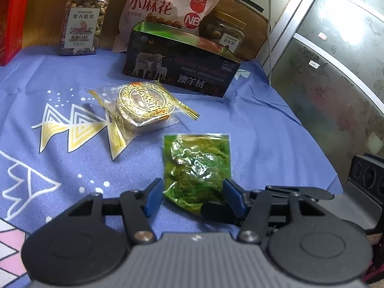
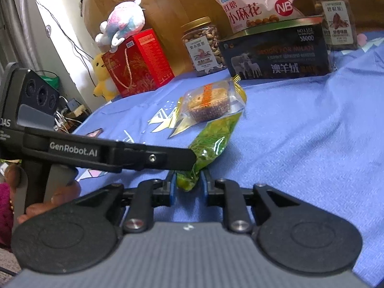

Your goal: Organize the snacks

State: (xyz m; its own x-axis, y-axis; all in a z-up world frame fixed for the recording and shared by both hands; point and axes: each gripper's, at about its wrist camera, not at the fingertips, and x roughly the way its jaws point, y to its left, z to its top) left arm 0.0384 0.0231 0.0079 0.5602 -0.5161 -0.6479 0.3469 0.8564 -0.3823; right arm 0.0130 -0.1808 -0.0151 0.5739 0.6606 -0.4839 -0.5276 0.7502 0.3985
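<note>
Both snacks remain unboxed: right gripper [image 2: 187,183] pinches the green packet [image 2: 212,141] at lower centre, left gripper [image 1: 190,195] released around it, mooncake [image 1: 141,106] untouched mid-frame.

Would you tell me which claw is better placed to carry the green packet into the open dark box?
The right claw: its pads are closed on the green packet's near corner. The left claw stands open around the packet's other end without pinching it. The dark box sits open beyond.

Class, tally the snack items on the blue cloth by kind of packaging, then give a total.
Clear plastic nut jars with gold lids: 2
Pink printed snack bag: 1
Small sealed packets: 2, a gold-trimmed clear cake packet and a green crinkled foil packet
Total: 5
</note>
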